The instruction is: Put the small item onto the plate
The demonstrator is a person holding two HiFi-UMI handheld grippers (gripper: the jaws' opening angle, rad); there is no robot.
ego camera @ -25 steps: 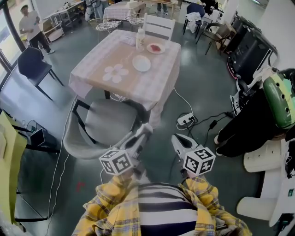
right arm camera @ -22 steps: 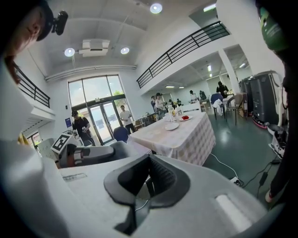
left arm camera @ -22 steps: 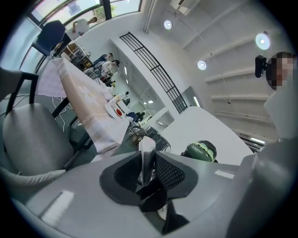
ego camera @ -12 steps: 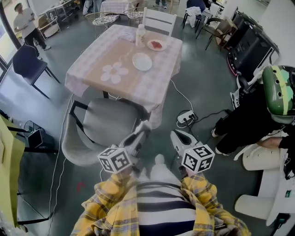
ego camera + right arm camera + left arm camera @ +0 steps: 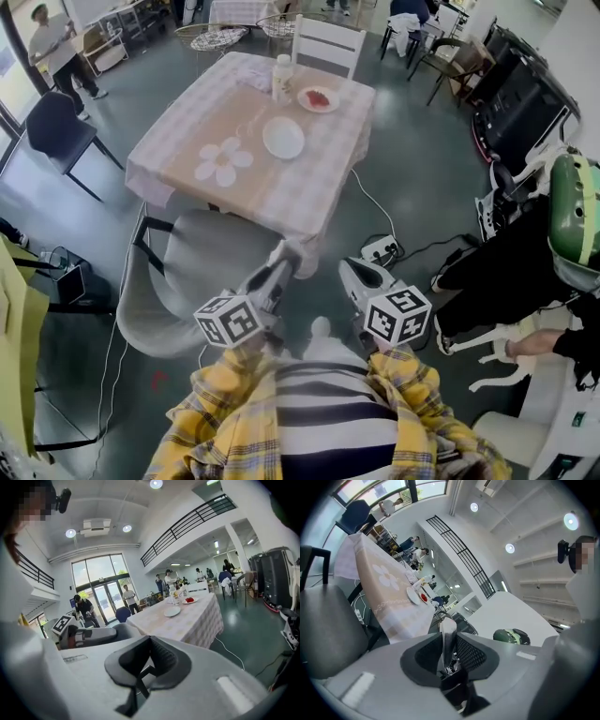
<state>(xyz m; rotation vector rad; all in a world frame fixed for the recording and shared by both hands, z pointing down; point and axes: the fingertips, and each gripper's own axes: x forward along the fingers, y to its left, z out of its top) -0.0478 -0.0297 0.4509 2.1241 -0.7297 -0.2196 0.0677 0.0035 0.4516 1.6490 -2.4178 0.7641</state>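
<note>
L gripper [image 5: 281,265] is clamped on a small pale thin item [image 5: 448,637], which sticks up btw its pads. R gripper [image 5: 348,273] is closed, nothing in it. Both are over the floor, well short of the square table w/ pink checked cloth [image 5: 309,178]. Round white plate [image 5: 283,137] sits mid-table. Grey padded armchair [image 5: 192,258] is at the table's near edge.
</note>
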